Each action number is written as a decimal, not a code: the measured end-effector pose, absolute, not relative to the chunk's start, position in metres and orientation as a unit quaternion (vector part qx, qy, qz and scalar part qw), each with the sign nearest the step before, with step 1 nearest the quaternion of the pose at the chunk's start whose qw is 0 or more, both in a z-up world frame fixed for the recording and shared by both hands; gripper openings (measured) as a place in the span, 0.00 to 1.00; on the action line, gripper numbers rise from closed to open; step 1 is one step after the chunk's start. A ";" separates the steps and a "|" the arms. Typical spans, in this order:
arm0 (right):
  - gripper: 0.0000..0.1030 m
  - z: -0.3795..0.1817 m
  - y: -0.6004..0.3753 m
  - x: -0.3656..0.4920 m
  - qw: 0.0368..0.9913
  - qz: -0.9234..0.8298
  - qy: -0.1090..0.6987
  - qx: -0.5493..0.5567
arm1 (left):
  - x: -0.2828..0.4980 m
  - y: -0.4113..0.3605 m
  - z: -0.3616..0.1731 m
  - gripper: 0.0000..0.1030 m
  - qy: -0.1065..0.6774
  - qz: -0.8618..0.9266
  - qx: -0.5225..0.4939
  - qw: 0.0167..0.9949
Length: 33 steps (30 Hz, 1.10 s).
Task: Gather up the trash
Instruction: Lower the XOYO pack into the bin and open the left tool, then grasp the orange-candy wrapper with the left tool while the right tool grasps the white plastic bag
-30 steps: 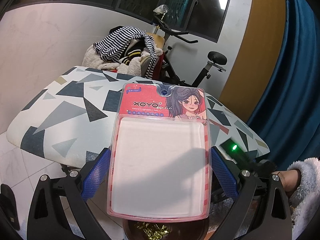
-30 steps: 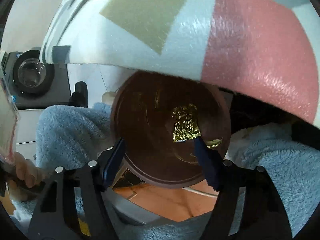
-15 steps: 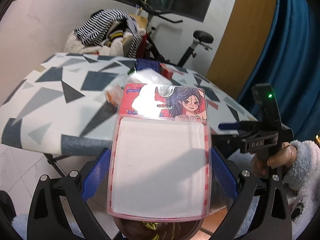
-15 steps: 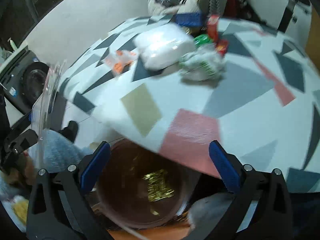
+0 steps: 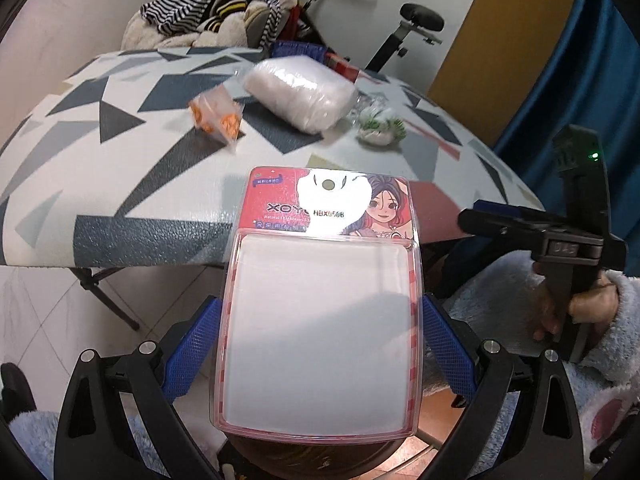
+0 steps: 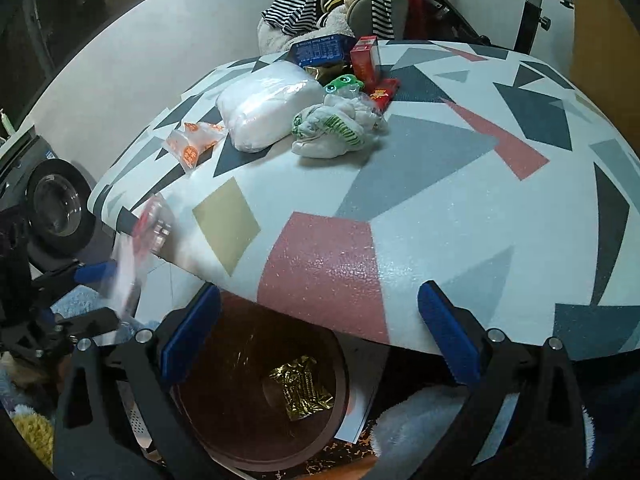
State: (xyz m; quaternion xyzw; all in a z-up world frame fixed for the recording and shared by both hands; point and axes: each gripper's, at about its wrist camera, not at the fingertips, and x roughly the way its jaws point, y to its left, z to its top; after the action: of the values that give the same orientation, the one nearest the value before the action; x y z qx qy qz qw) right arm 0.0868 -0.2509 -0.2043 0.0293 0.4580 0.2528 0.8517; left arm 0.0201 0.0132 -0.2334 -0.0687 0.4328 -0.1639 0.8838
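Right gripper (image 6: 318,334) now raised from inside brown bin (image 6: 256,392) to above table (image 6: 440,208) edge; blister pack (image 5: 320,320) now lifted beside table edge, trash pile newly visible.

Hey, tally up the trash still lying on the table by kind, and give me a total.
Boxes: 2, blue box and red box
Plastic bags: 3, orange-printed bag, white bag, crumpled green-printed bag
Small wrappers: 2, green wrapper, red wrapper
Total: 7
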 end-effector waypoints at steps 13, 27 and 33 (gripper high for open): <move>0.95 -0.205 -0.263 0.090 0.852 0.248 0.457 0.069 | 0.018 0.017 -0.232 0.94 0.432 -0.162 -0.072 0.884; 0.95 -0.198 -0.267 0.088 0.862 0.254 0.432 0.079 | 0.010 0.028 -0.211 0.94 0.378 -0.130 -0.080 0.913; 0.95 -0.183 -0.258 0.090 0.873 0.269 0.402 0.054 | 0.019 0.043 -0.183 0.94 0.339 -0.115 -0.068 0.931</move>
State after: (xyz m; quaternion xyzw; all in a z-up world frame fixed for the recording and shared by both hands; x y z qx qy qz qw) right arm 0.0903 -0.2581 -0.1832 0.0536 0.4024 0.2692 0.8734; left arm 0.0188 0.0432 -0.1828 -0.0675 0.3392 -0.1155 0.9311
